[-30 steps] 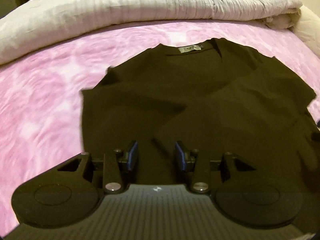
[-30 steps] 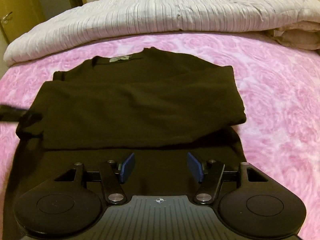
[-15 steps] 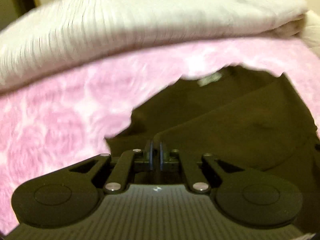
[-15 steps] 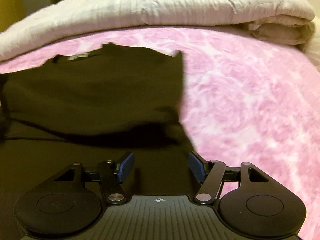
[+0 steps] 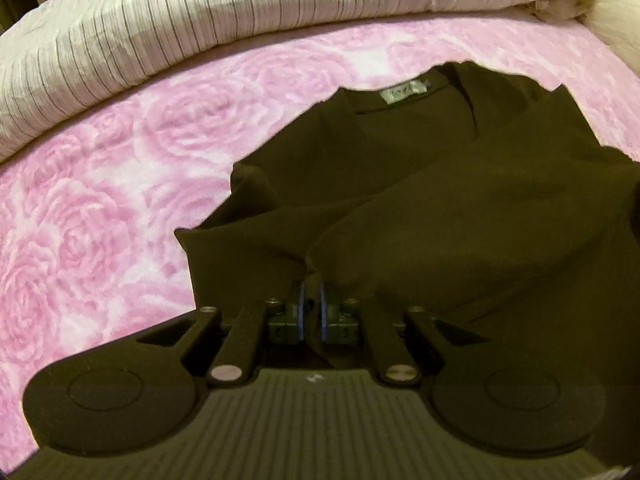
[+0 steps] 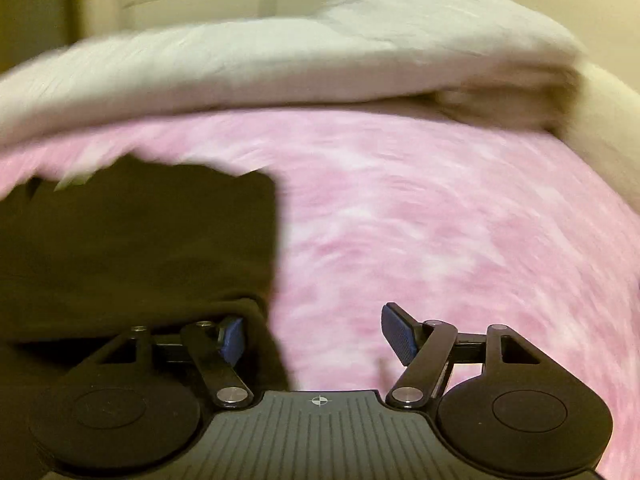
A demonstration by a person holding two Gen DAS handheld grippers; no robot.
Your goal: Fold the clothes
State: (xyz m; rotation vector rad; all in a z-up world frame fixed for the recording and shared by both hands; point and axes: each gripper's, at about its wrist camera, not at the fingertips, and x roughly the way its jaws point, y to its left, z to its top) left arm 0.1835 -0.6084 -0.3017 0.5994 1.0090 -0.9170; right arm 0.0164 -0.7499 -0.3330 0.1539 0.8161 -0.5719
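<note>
**One tool clamped on the hem, the other swinging to the side edge**

One second back both tools sat wide over the dark shirt (image 5: 460, 216) lying on the pink bed cover (image 5: 100, 240). Now the left tool (image 5: 311, 312) has pinched shut on a bunch of fabric at the near edge, and wrinkles run from it toward 12 o'clock, where the neck label (image 5: 402, 94) sits. The right tool (image 6: 316, 336) has swung to the shirt's right edge; it's spread wide, with the edge between its fingers, nothing gripped. That view is blurry. The striped duvet (image 5: 200, 20) lies beyond. My guess: the bottom-up fold starts once the right one closes.
</note>
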